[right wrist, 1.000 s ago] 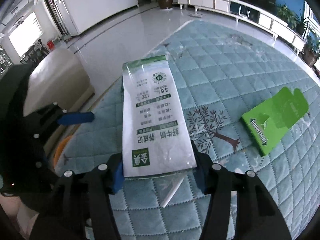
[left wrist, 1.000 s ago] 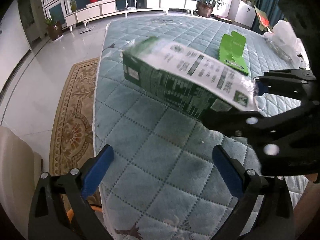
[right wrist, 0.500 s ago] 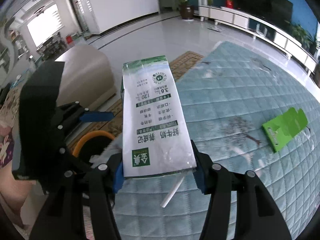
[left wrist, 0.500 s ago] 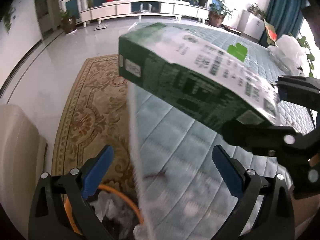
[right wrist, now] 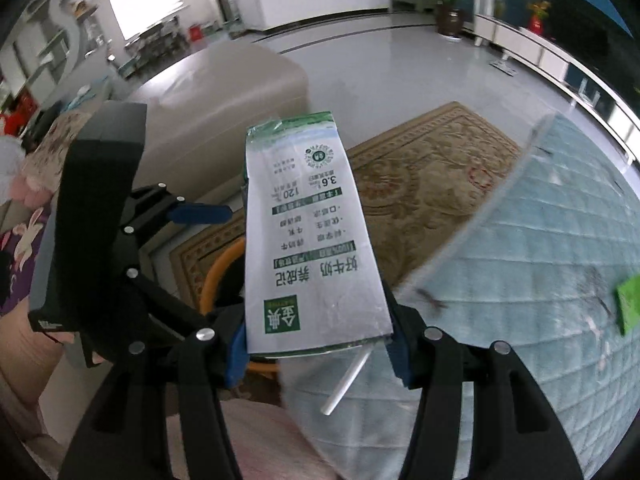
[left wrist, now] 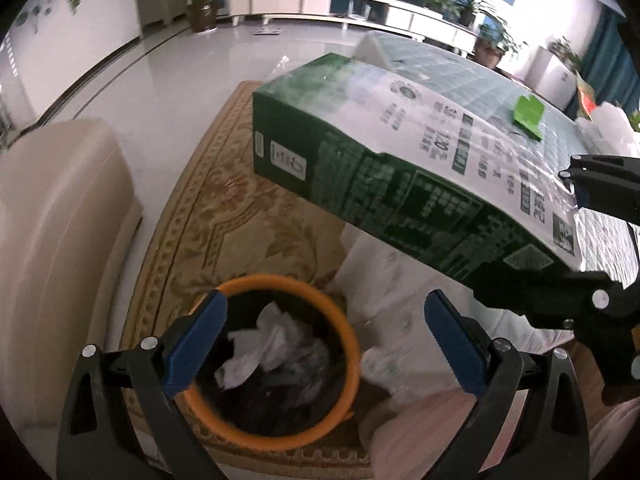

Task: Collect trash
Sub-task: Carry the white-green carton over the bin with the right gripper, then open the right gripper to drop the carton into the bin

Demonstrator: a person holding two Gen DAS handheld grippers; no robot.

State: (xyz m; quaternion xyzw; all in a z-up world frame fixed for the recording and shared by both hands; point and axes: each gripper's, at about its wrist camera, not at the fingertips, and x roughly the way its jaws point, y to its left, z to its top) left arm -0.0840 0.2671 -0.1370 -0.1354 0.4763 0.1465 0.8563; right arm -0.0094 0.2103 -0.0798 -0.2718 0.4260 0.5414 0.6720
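Observation:
My right gripper (right wrist: 316, 354) is shut on a green and white milk carton (right wrist: 308, 236), with a white straw (right wrist: 346, 382) hanging under it. In the left wrist view the carton (left wrist: 412, 164) hangs in the air, up and to the right of an orange-rimmed trash bin (left wrist: 280, 364) that holds crumpled paper. My left gripper (left wrist: 324, 344) is open and empty, right above the bin. The bin's rim (right wrist: 216, 276) shows behind the carton in the right wrist view.
The bin stands on a patterned beige rug (left wrist: 224, 216) beside the bed's quilted teal cover (right wrist: 540, 300). A flat green box (left wrist: 529, 114) lies on the bed. A beige chair (left wrist: 48, 240) stands left of the bin.
Both grippers have swung left off the bed to the bin. The carton has travelled with the right gripper, and the bin is now in full view under the left gripper.

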